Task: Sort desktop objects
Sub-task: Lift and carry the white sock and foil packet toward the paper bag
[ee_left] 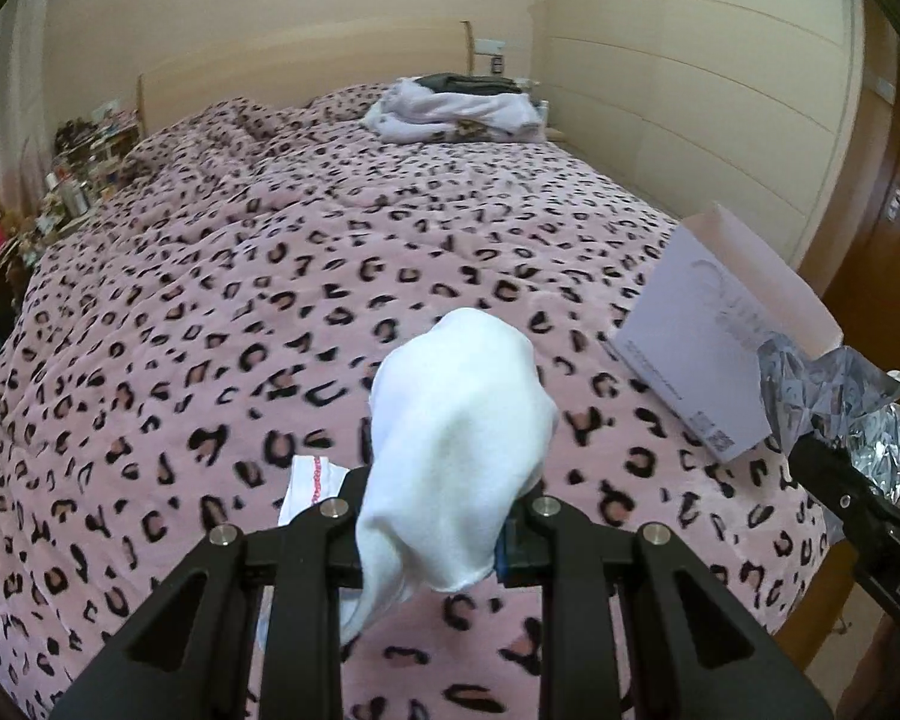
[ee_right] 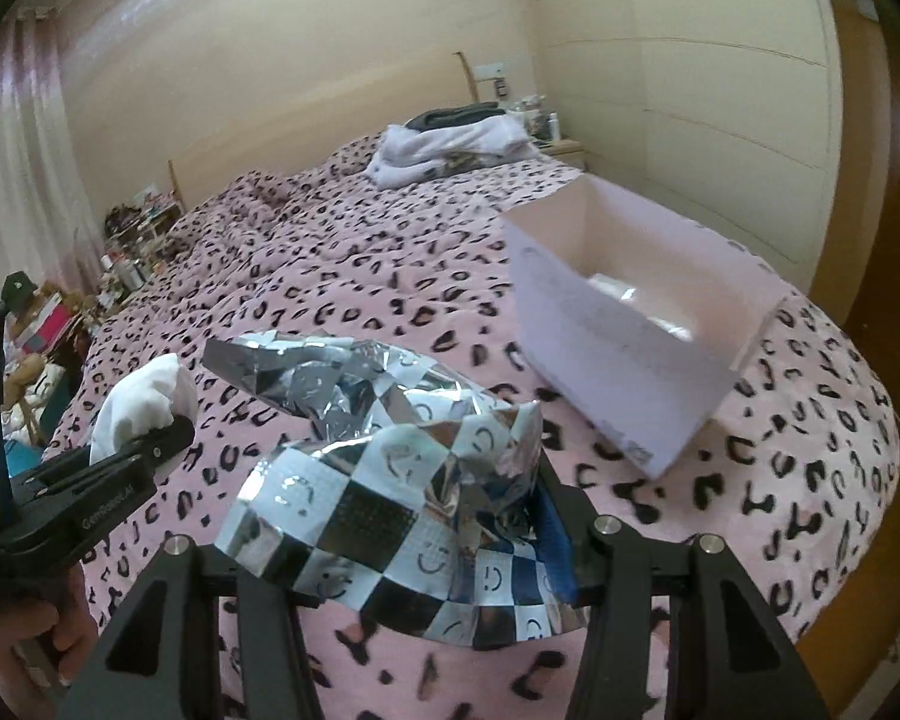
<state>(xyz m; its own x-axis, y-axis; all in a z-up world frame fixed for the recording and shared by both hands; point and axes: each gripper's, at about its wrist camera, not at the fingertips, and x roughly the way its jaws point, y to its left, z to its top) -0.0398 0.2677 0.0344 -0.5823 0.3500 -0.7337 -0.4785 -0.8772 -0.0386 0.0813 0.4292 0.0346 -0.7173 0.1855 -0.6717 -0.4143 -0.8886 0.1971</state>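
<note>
My left gripper [ee_left: 435, 516] is shut on a white sock [ee_left: 459, 420] and holds it above the pink leopard-print bedspread [ee_left: 270, 300]. The sock also shows in the right wrist view [ee_right: 141, 405], at the left. My right gripper [ee_right: 426, 516] is shut on a crumpled silver checkered foil bag [ee_right: 390, 480] with smiley faces, held above the bed. The foil bag shows at the right edge of the left wrist view [ee_left: 828, 390]. An open white cardboard box [ee_right: 630, 324] sits on the bed ahead and to the right of the right gripper, with something pale inside.
A small white cloth with red stitching [ee_left: 309, 480] lies on the bed under the left gripper. A pile of folded clothes [ee_left: 450, 108] lies at the head of the bed. A cluttered shelf [ee_left: 84, 156] stands at the left. A wardrobe [ee_right: 720, 90] is at the right.
</note>
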